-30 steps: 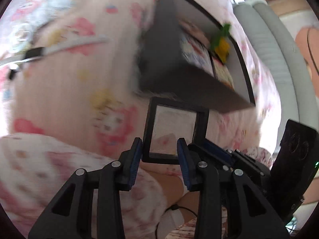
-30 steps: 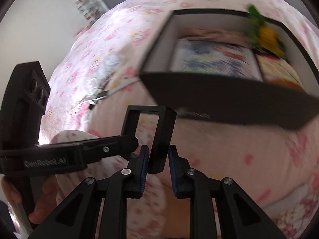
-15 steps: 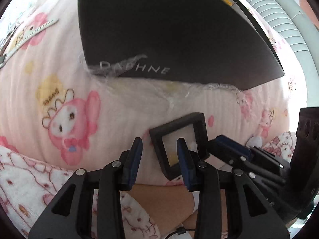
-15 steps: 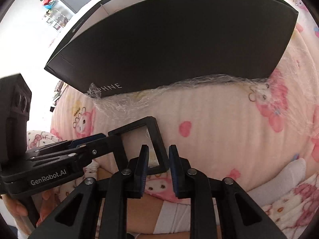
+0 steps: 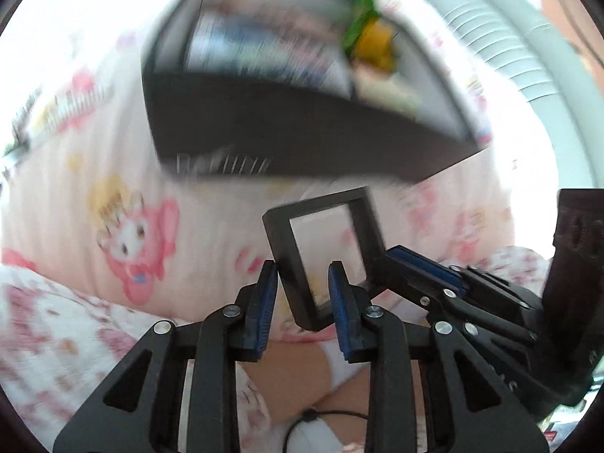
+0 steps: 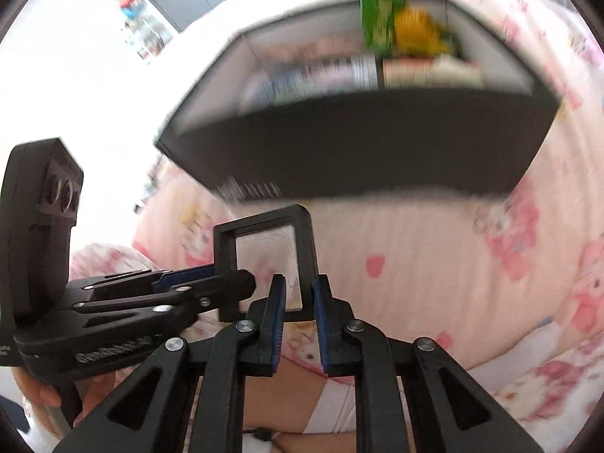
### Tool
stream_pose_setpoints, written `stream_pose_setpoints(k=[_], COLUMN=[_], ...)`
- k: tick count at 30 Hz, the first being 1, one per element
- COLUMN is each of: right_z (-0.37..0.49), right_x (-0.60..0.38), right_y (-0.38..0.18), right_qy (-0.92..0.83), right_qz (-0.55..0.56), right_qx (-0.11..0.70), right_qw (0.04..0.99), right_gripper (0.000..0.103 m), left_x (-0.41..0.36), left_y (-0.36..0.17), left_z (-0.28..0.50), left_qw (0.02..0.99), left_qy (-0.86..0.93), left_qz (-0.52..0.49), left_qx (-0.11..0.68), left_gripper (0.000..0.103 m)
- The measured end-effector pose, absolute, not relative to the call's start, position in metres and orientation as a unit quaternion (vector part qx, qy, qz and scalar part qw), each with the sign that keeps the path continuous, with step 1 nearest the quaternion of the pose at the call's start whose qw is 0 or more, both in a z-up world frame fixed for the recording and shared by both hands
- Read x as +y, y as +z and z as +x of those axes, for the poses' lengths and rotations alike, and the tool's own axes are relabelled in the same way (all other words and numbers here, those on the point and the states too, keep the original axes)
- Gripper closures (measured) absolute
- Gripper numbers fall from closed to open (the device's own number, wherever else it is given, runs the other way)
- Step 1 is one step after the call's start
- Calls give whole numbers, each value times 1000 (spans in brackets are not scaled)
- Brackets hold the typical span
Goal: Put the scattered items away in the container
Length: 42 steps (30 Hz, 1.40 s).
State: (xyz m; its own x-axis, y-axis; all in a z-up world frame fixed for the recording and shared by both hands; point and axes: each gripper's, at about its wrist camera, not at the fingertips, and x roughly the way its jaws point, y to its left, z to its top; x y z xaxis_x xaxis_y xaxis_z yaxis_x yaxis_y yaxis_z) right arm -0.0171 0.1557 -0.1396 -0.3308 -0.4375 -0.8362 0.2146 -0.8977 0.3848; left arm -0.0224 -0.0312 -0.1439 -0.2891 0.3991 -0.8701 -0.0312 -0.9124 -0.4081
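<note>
A small black square frame box with a clear window is held in the air in front of a dark open container on the pink bed. My right gripper is shut on the frame's right side. My left gripper is open, and the frame's lower left part stands between its fingers; I cannot tell whether they touch it. The container holds flat printed items and a green and yellow packet.
A pink cartoon-print bedspread covers the bed. A grey ribbed headboard or cushion lies at the far right. A strap-like item lies far left on the bed. A person's legs are below the grippers.
Both grippers have risen with the frame, so the container's inside shows again instead of only its dark front wall. The frame stays in the right gripper. The view is motion-blurred.
</note>
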Motion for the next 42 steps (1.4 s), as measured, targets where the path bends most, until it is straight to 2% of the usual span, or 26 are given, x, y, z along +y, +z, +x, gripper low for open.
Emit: stream_pose_setpoints(k=[4, 8, 14, 21, 24, 27, 29, 33, 37, 42], right_z=[-30, -76, -151, -168, -170, -169, -169, -175, -178, -180], right_x=[155, 139, 125, 129, 138, 155, 165, 173, 183, 180], right_y=[-82, -48, -92, -144, -147, -140, -134, -128, -130, -132], right_qy=[-838, -861, -805, -760, -761, -773, -790, -837, -839, -837], right_qz=[484, 448, 531, 580, 583, 567, 550, 520, 519, 522], right_qx=[-108, -64, -78, -112, -108, -133, -137, -91, -96, -91], right_qw=[229, 234, 252, 271, 264, 254, 232, 147, 131, 139], right_gripper=[90, 90, 90, 90, 90, 90, 90, 90, 90, 90], left_x=[-33, -42, -38, -13, -13, -19, -18, 1, 17, 14], left_y=[-86, -71, -103, -137, -148, -133, -124, -128, -139, -154], left_z=[-43, -90, -151, -166, -169, -169, -170, -180, -182, -184], left_qw=[125, 113, 85, 76, 66, 70, 92, 143, 185, 118], left_qy=[828, 831, 793, 755, 750, 775, 784, 777, 746, 742], left_qz=[-529, -527, -592, -649, -656, -623, -606, -604, -627, -655], left_qx=[-135, -134, -117, -58, -55, -76, -95, -105, -126, -81], left_gripper=[76, 76, 77, 77, 77, 77, 77, 77, 77, 78])
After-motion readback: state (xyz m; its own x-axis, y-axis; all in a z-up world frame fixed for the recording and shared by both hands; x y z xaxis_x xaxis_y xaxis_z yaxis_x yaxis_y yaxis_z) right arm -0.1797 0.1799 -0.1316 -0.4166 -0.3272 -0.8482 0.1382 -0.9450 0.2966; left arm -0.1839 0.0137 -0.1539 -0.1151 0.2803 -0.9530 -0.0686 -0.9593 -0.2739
